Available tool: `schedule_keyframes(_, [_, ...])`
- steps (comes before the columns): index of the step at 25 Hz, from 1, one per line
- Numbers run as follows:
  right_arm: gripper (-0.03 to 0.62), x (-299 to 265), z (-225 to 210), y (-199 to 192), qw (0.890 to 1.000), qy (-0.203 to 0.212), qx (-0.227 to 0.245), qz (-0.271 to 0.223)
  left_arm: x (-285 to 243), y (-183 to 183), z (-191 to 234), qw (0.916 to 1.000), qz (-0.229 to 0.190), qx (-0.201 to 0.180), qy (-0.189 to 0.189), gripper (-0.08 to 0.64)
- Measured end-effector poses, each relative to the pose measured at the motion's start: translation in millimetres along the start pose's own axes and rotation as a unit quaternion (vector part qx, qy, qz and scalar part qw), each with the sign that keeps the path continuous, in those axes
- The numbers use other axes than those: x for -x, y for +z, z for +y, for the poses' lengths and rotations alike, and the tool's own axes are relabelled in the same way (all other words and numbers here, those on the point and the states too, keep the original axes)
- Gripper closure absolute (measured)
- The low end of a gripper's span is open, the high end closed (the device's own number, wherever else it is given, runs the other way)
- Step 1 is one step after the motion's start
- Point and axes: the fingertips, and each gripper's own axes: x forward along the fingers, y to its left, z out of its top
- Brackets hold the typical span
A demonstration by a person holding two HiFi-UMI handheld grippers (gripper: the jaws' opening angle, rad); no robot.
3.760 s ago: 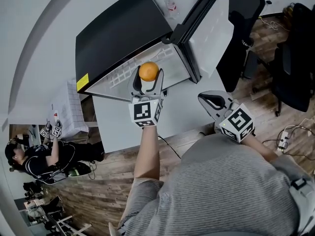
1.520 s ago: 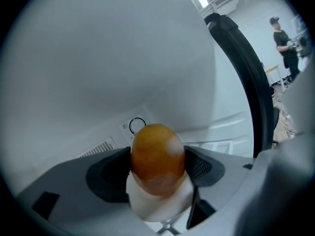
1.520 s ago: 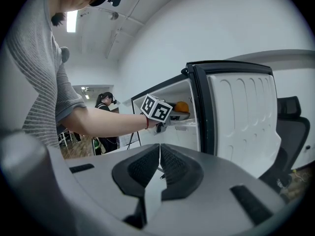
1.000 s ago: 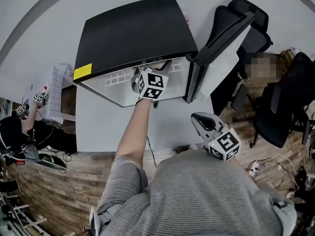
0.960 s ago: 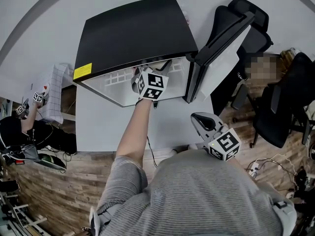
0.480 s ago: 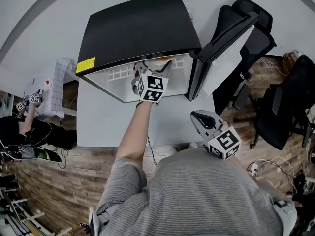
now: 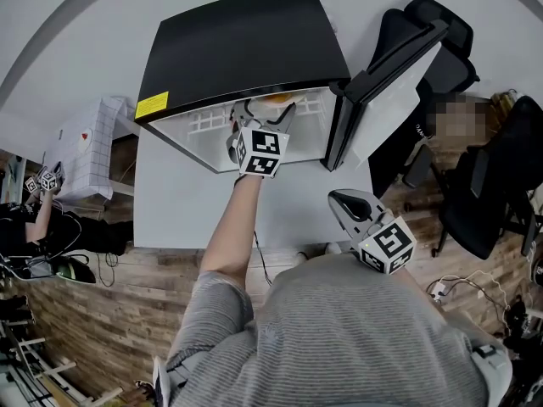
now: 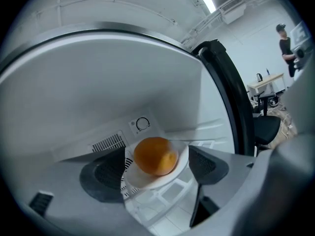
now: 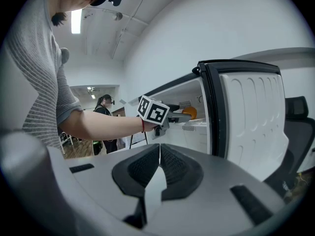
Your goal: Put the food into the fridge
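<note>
An orange (image 8: 155, 155) lies on a small white plate (image 8: 147, 182) on a shelf inside the open black fridge (image 7: 237, 49). My left gripper (image 7: 265, 111) reaches into the fridge opening. Its jaws stand apart, one on each side of the plate, and the rim sits close to both pads (image 8: 103, 173). The head view has the orange (image 7: 278, 97) just past the left fingertips. My right gripper (image 7: 344, 200) is shut with nothing in it, low by my body at the table's front edge. The right gripper view shows the orange (image 9: 190, 112) on the shelf.
The fridge door (image 7: 386, 66) stands open to the right, hinged at the fridge's right front corner. The fridge stands on a white table (image 7: 195, 210). Black office chairs (image 7: 441, 24) stand to the right. At the left are a white box (image 7: 85, 147) and another person (image 7: 34, 219).
3.8 s ago the left gripper carried the orange outside the fridge. Now the orange lies inside on the shelf. Over the last half second the left gripper has drawn back slightly.
</note>
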Motion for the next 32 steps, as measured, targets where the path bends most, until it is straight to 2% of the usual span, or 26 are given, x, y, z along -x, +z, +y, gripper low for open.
schedule_keyframes(12, [0.578,3.2,7.7,0.7,1.000,0.002,0.003,-0.003,14.0,-0.2,-1.1,1.0000,0.001,0.005,0.005,0.167])
schedule_keyframes(18, [0.580,2.7,10.5,-1.4,1.000,0.006,0.002,-0.004,20.0,0.7,0.5,0.9999,-0.001,-0.007,0.014,0.174])
schedule_keyframes(19, [0.578,2.7,10.1,-2.0,1.000,0.005,0.002,-0.006,21.7,1.7,1.4,0.9998,-0.003,-0.010,0.017,0.192])
schedule_keyframes(22, [0.578,3.3,10.5,-2.5,1.000,0.004,0.002,-0.007,27.8,4.5,6.4,0.9992,-0.011,-0.016,0.036,0.311])
schedule_keyframes(26, [0.578,3.0,10.9,-3.5,1.000,0.003,0.001,-0.008,33.8,4.8,15.4,0.9982,-0.012,-0.015,0.058,0.534])
schedule_keyframes(32, [0.580,3.5,11.4,-3.1,1.000,0.003,0.002,-0.008,39.1,1.7,21.4,0.9975,-0.011,0.000,0.070,0.549])
